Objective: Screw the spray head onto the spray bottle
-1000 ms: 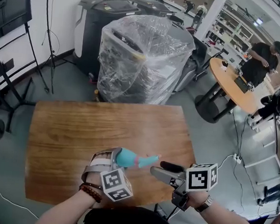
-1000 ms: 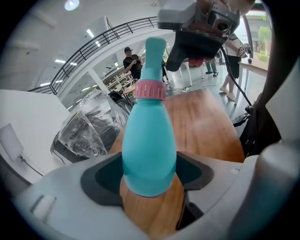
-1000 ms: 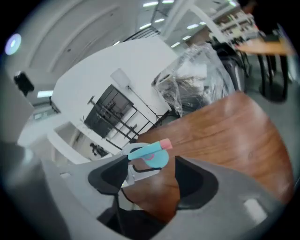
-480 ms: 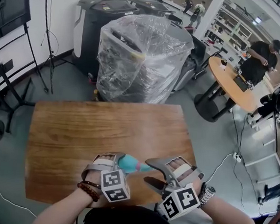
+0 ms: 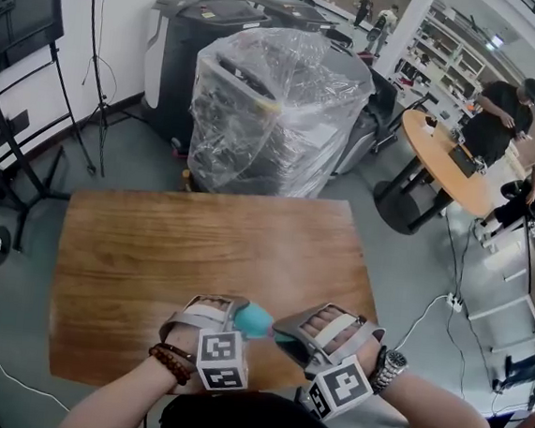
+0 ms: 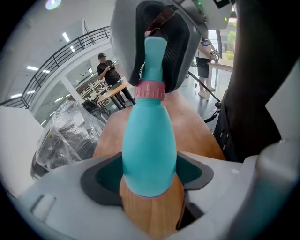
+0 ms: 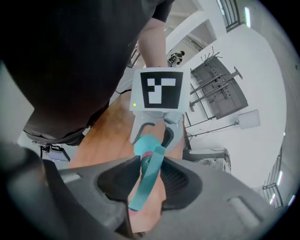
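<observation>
The left gripper (image 6: pixel 150 180) has its fingers (image 6: pixel 61 201) spread wide but clamped on the fat base of the teal bottle (image 6: pixel 149 140). It holds the bottle off the table (image 5: pixel 199 239), over the near edge, with the neck pointing across towards the other hand. A pink collar (image 6: pixel 150 90) sits at the top of the bottle's neck, and the head (image 7: pixel 145 183) rises from it, so the two parts are already mated, though I can't tell how far the thread has taken. On the right, the right gripper (image 5: pixel 282 338) meets the bottle nose to nose. Its fingers have just been closing, with the head between them, and the pads look to be pressing its sides just above the collar. So the step in hand, as I read it, is a turn of the head onto the neck. To do it well, the left hand should act as a plain vice: no roll, no drift, the bottle's axis kept in line with the right gripper. The right hand should roll about that same line rather than swing, with only a light push towards the bottle so the thread bites without crossing. The head is slim and its trigger juts off to one side, so a grip close to the collar will slip and lever less than one further out. If the collar starts to tilt against the neck, back off and start the thread again rather than force it.
</observation>
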`<state>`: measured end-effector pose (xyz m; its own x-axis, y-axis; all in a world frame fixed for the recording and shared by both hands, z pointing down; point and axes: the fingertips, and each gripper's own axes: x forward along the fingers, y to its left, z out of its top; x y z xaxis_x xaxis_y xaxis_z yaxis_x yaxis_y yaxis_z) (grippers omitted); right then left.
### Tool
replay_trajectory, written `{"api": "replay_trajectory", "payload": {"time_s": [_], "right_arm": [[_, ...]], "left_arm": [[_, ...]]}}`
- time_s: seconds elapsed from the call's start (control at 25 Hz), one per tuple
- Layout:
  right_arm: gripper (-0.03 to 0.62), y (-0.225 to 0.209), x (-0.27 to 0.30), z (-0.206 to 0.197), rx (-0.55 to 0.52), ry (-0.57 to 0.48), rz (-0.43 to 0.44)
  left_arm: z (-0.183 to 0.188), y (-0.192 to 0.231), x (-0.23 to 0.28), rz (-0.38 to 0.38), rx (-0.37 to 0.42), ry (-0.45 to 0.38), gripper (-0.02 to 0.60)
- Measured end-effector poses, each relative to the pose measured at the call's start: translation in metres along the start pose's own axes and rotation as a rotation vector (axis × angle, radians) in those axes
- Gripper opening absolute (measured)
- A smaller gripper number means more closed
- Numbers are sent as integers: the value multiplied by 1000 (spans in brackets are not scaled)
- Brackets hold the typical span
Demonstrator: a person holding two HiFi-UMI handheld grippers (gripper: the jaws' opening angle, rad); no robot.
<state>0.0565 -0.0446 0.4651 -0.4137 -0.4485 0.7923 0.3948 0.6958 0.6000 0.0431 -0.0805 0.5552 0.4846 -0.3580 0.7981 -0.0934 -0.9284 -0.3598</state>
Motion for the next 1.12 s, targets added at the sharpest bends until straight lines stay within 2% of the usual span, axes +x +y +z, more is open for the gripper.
{"api": "replay_trajectory", "payload": {"time_s": [0.08,0.16,0.28,0.44,0.56,0.72,0.8,0.88,1.04,1.12], "right_arm": [[118,3,0,1,13,-6,13],[117,5,0,0,85,-15,42],[117,3,3,-4,347,-49,93],[117,-7,12,-16,856,-98,146],[117,-13,17,-28,1337,-145,210],[117,-9,24,-41,1955,-241,339],[117,-7,26,-43,2141,-296,393],[117,-5,27,-44,2169,-305,396],[124,-7,26,-40,2064,-303,372],[202,-9,21,-39,2020,-321,352]], "left_arm": [[1,0,0,8,25,1,368],[2,0,1,26,45,7,367],[2,3,2,65,44,29,367],[-4,11,3,122,32,81,365],[-7,16,4,163,28,115,365],[-11,19,6,204,39,156,365],[-12,19,8,212,46,165,365],[-13,16,10,203,41,163,365],[-12,10,14,169,-6,132,365],[-13,9,15,152,-31,121,367]]}}
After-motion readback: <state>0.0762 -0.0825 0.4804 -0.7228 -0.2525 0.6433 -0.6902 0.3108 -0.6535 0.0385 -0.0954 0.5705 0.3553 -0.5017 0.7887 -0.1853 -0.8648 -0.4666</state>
